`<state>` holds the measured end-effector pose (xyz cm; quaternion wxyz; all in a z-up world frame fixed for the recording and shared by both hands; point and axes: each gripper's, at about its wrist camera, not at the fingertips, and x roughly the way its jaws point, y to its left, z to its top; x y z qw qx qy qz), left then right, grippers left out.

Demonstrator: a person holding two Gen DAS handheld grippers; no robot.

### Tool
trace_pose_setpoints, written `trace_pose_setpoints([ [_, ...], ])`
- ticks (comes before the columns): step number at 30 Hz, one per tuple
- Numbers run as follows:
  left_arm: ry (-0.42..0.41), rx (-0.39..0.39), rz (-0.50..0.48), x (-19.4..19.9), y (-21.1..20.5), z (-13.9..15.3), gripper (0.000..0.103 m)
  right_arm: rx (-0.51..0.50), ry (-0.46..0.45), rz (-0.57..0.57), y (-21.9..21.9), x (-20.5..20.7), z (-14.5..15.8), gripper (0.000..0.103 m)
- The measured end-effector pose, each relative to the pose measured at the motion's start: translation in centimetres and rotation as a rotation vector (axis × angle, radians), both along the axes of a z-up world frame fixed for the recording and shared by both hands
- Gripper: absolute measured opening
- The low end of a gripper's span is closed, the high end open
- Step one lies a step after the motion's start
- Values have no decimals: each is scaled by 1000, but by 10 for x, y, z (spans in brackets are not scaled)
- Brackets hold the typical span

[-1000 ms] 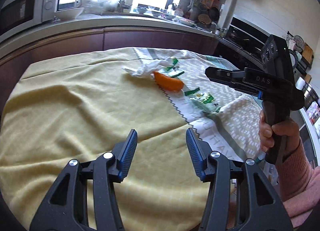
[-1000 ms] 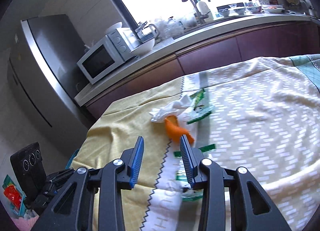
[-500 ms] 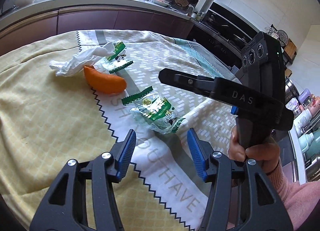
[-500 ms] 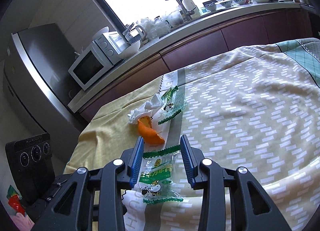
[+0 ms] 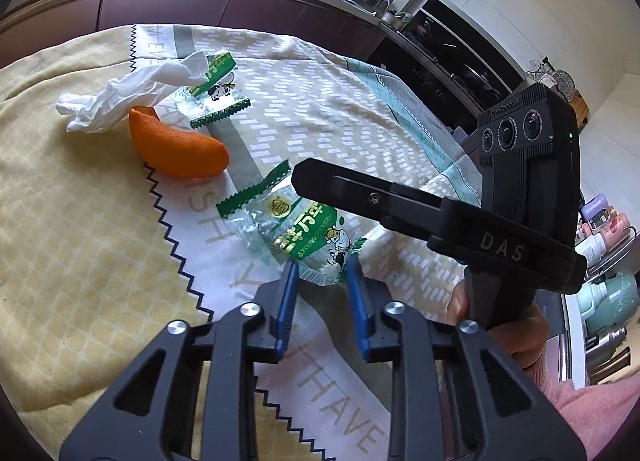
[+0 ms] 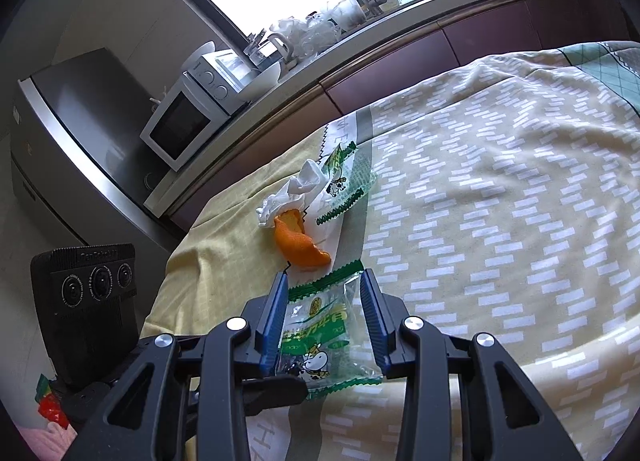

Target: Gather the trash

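The near green and clear wrapper (image 5: 308, 241) lies flat on the cloth-covered bench (image 5: 80, 253), on the white strip with grey letters. Both grippers sit low around it from different sides. The left gripper (image 5: 320, 277) has its blue fingers (image 5: 289, 293) apart, one on each side of the wrapper's near end; whether they touch it, I cannot tell. The right gripper (image 6: 323, 301) also has its fingers (image 6: 276, 313) apart, with the wrapper (image 6: 320, 333) lying between them, its zigzag top edge by the tips.

Just past the wrapper is a piece of orange peel (image 5: 176, 149). Beyond that lie a crumpled white tissue (image 5: 120, 97) and a second green wrapper (image 5: 212, 89), touching each other. All the trash sits close together in a line along the white strip.

The yellow part of the cloth to the left has lots of open room. The patterned part to the right (image 6: 500, 201) is wide and open too. The far edge of the bench is close to dark red cabinets (image 6: 480, 41). A microwave (image 6: 188, 121) stands on the counter there.
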<state>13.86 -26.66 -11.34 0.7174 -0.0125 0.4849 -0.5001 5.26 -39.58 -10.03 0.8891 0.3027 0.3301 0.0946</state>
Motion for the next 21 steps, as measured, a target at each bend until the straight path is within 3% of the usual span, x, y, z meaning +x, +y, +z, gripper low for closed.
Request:
trace_pose_setpoints([
  [1, 5, -4, 2, 1, 0, -1, 10, 5, 0, 0, 0, 0, 0, 36],
  [5, 3, -23, 17, 3, 5, 1, 8, 28, 5, 15, 1, 0, -2, 36],
  [7, -16, -19, 27, 2, 10, 4, 2, 27, 2, 17, 2, 0, -1, 36],
  [16, -95, -4, 91, -6, 61, 21, 1, -36, -54, 23, 9, 25, 23, 36],
  [21, -136, 8, 141, -8, 88, 31, 1, -136, -90, 37, 26, 53, 41, 36],
])
